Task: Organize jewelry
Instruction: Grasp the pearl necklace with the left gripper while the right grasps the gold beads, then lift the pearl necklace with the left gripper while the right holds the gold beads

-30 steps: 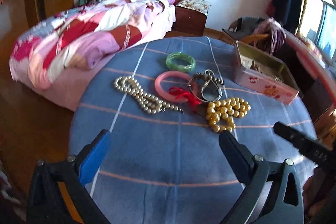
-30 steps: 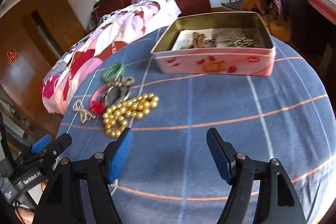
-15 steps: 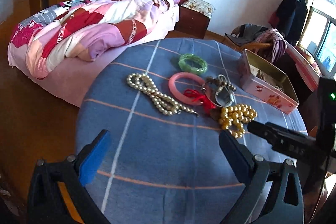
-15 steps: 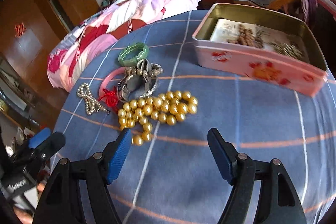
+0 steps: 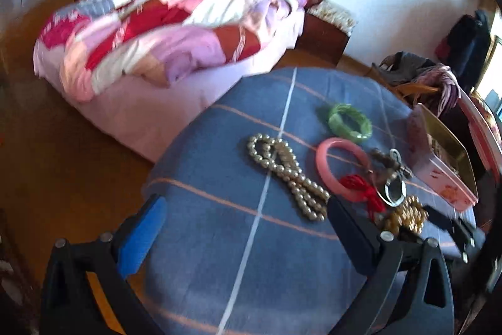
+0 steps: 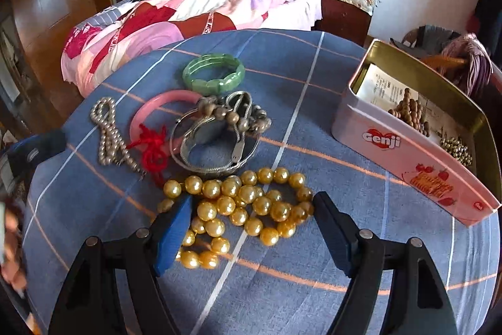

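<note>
A pile of jewelry lies on the blue checked tablecloth (image 6: 313, 288). Gold pearl beads (image 6: 241, 209) lie between the fingers of my open right gripper (image 6: 251, 209). Behind them are silver bangles and chains (image 6: 219, 131), a pink bangle (image 6: 150, 112) with a red knot (image 6: 152, 146), a green bracelet (image 6: 215, 72) and a silver-white bead necklace (image 6: 108, 131). A pink Genji tin (image 6: 414, 159) at the right holds beads and paper. My left gripper (image 5: 244, 209) is open and empty near the table's left edge, short of the white necklace (image 5: 285, 175).
The round table's edge (image 5: 157, 178) drops to a wooden floor at the left. A bed with a pink and red quilt (image 6: 194, 14) stands behind the table. A chair with clothes (image 6: 464, 55) is behind the tin. My left gripper shows at the right view's left edge (image 6: 34, 146).
My right gripper has moved left and forward, from facing the tin to straddling the gold beads. My left gripper has swung left and closer to the table.
</note>
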